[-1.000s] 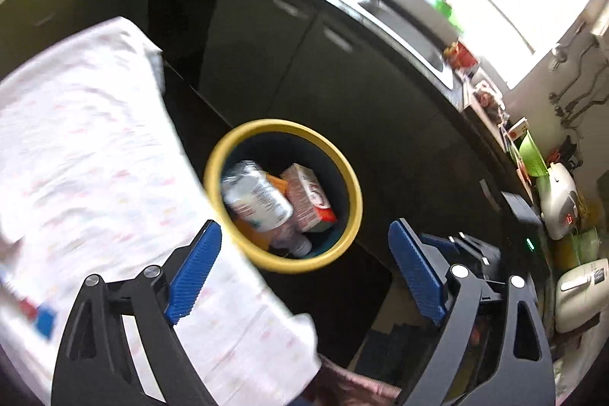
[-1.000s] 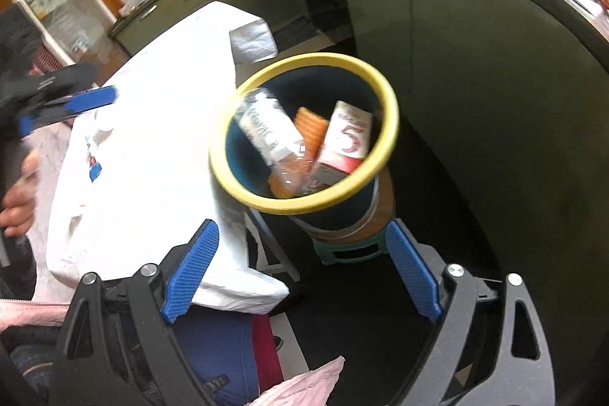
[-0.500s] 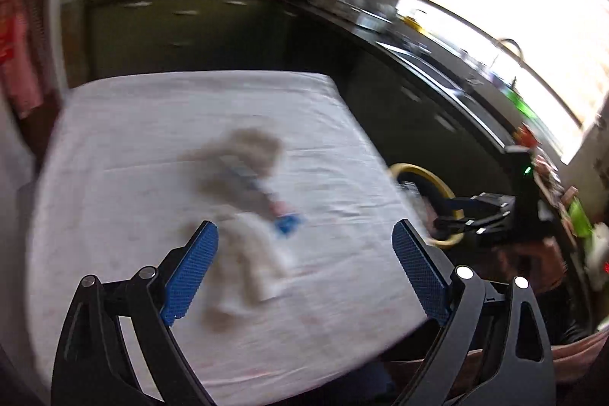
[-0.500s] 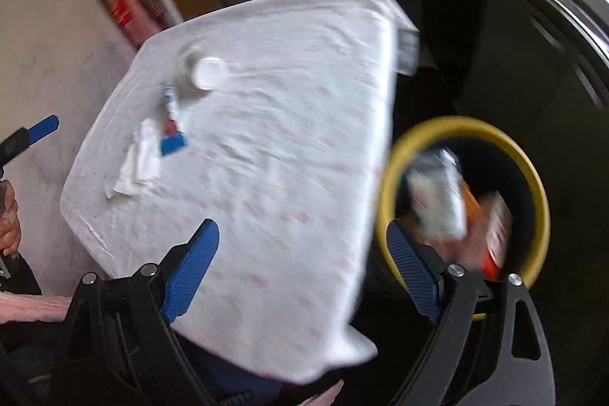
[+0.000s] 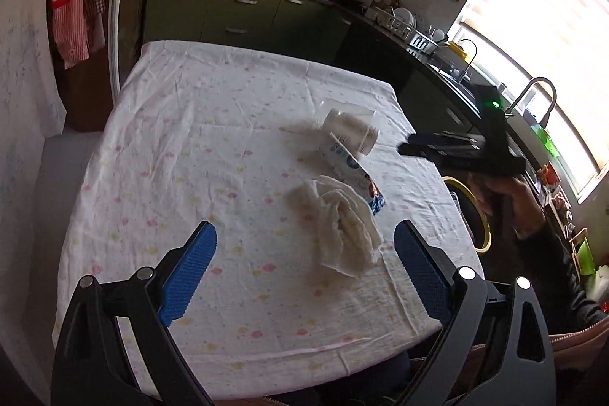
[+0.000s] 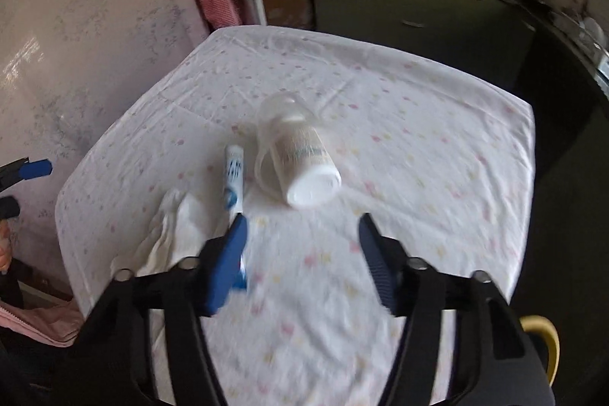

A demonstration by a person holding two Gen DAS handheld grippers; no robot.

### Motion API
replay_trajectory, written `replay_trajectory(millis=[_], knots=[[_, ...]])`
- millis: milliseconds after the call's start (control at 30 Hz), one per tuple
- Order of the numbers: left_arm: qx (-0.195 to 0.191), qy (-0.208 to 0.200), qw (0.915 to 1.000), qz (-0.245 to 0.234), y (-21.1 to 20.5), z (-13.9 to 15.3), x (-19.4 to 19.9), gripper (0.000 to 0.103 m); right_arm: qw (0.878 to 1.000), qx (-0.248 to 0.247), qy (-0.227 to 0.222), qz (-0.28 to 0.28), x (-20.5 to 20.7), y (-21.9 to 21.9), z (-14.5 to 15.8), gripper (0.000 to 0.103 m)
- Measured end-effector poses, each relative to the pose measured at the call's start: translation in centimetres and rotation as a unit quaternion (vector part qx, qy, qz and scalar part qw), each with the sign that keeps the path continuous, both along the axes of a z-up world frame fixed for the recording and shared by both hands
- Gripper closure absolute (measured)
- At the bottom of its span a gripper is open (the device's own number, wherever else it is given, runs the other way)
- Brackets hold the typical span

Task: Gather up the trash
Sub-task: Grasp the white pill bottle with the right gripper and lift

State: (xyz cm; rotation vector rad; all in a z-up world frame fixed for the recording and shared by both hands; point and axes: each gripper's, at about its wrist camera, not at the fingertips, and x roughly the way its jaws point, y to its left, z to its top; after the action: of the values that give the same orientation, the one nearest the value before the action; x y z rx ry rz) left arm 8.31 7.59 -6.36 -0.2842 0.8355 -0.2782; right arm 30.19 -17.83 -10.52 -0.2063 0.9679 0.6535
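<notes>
A crumpled white tissue (image 5: 338,227) lies on the table's white dotted cloth (image 5: 182,147), with a white and blue tube (image 5: 348,164) beside it and a tipped clear cup with a white lid (image 5: 352,130) further off. My left gripper (image 5: 304,265) is open and empty, just short of the tissue. My right gripper (image 6: 300,250) is open and empty above the cloth, close to the cup (image 6: 297,155), the tube (image 6: 234,177) and the tissue (image 6: 175,234). The yellow-rimmed bin (image 5: 472,212) stands past the table's right edge.
Dark green kitchen cabinets (image 5: 243,14) and a counter with a sink (image 5: 460,78) run behind and right of the table. A wall (image 6: 87,37) borders the table's left side. The bin's rim (image 6: 540,341) shows at the lower right of the right wrist view.
Both grippers have swung away from the bin and now face the table. The right gripper has come close over the cup and tube. The left one has neared the tissue.
</notes>
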Motion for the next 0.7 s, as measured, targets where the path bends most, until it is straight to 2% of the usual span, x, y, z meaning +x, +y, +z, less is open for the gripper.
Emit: replay_trajectory(millis=[233, 700], knots=[[0.0, 0.014, 0.9999, 0.006, 0.4, -0.9, 0.9, 0.01, 0.999, 0.011, 0.001, 0.035, 3.0, 1.7, -0.6, 0.053], [-0.011, 0.034, 0.9993, 0.011, 1.0, -2.4, 1.9, 0.01, 0.998, -0.017, 0.025, 0.059, 4.8, 4.0, -3.1, 0.053]])
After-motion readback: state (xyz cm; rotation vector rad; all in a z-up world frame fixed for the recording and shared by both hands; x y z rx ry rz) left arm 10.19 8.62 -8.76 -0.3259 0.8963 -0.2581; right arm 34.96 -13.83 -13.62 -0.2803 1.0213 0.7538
